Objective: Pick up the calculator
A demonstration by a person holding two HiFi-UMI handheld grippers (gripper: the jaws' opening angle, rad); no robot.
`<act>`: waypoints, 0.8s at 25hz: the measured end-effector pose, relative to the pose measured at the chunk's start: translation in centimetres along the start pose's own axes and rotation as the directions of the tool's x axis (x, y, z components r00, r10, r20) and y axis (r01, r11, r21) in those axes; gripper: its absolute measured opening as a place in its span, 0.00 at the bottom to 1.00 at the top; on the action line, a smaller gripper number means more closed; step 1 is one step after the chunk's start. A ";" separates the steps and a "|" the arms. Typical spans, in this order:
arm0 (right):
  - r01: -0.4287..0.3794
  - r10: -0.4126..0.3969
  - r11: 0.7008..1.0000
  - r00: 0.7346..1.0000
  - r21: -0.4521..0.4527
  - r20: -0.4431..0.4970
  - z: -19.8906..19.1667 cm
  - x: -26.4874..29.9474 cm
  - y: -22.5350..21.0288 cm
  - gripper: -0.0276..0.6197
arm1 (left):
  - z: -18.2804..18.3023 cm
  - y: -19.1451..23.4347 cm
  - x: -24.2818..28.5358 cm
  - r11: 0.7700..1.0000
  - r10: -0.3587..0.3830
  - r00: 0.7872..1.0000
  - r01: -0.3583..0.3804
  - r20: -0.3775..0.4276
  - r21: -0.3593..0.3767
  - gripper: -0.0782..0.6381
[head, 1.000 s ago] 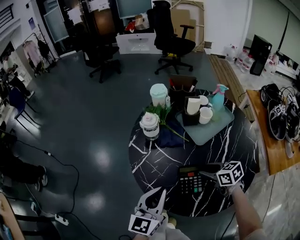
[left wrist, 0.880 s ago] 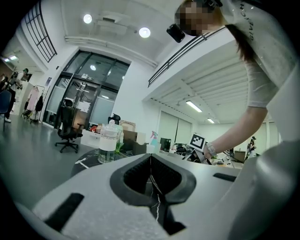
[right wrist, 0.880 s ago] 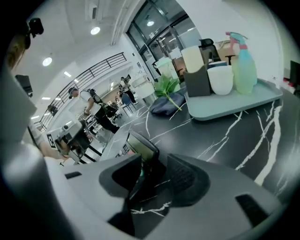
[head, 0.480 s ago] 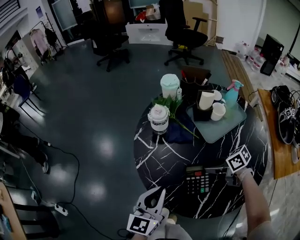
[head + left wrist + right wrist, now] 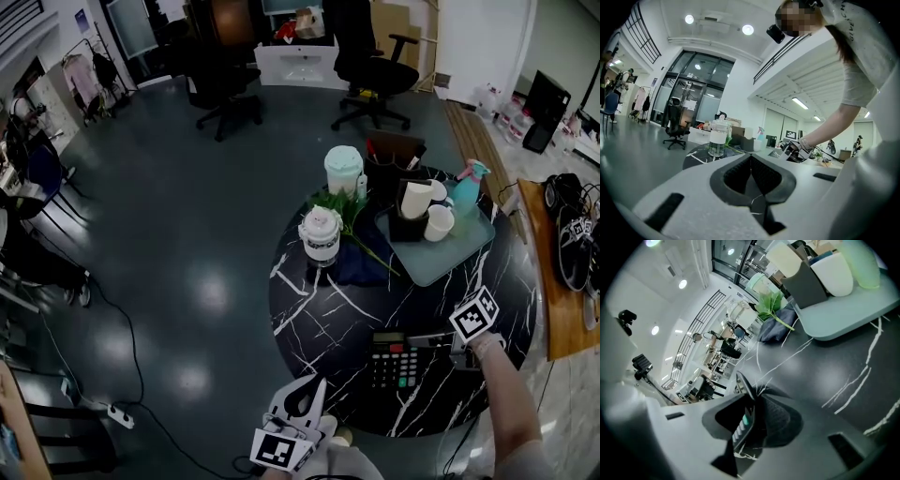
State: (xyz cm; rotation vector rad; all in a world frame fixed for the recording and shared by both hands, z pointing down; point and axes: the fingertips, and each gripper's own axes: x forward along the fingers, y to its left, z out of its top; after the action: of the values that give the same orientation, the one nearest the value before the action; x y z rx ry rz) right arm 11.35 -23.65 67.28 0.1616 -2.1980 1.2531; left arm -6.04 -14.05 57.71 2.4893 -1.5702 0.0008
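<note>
The black calculator (image 5: 392,360), with a grey display and red and green keys, lies near the front edge of the round black marble table (image 5: 319,323). My right gripper (image 5: 429,343) reaches it from the right, its marker cube raised behind. In the right gripper view the calculator (image 5: 742,426) stands edge-on between the jaws of the right gripper (image 5: 754,398), which are closing and pressing on it. My left gripper (image 5: 319,386) hovers off the table's front edge. In its own view the left gripper (image 5: 751,158) is shut with nothing in it.
At the back of the table a pale green tray (image 5: 441,258) holds white cups (image 5: 437,223) and a dark holder, with a teal spray bottle (image 5: 467,183) beside it. A lidded jar (image 5: 320,234), a mint container (image 5: 343,170), green stems and a dark cloth (image 5: 361,262) stand left of it. Office chairs stand beyond.
The right gripper has tipped downward and narrowed its jaws onto the calculator's right edge. The left gripper has sunk slightly.
</note>
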 end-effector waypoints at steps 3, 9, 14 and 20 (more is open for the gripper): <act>-0.064 0.064 0.998 0.997 -0.006 0.035 -0.6 0.0 1.3 0.17 | 0.4 0.1 -0.3 1.000 0.006 1.000 -0.006 0.004 -0.005 0.12; -0.090 0.087 0.996 0.982 0.011 0.166 -1.2 -1.0 3.2 0.13 | 2.0 0.8 -1.3 1.000 0.023 1.000 -0.024 0.012 0.004 0.12; -0.112 0.082 0.991 0.943 0.078 0.323 -1.8 -2.0 5.2 0.13 | 4.1 0.3 -2.0 1.000 0.002 1.000 -0.003 0.028 0.008 0.12; -0.134 0.062 0.985 0.856 0.105 0.513 -0.2 -5.5 8.5 0.13 | 6.8 -1.0 -1.6 0.998 -0.060 0.997 0.059 0.049 0.022 0.12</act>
State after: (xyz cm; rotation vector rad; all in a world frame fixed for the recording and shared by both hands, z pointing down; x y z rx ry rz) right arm 12.66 -19.87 57.98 0.4927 -2.5862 1.5587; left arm -6.55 -13.36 50.75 2.5705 -1.5210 -0.0543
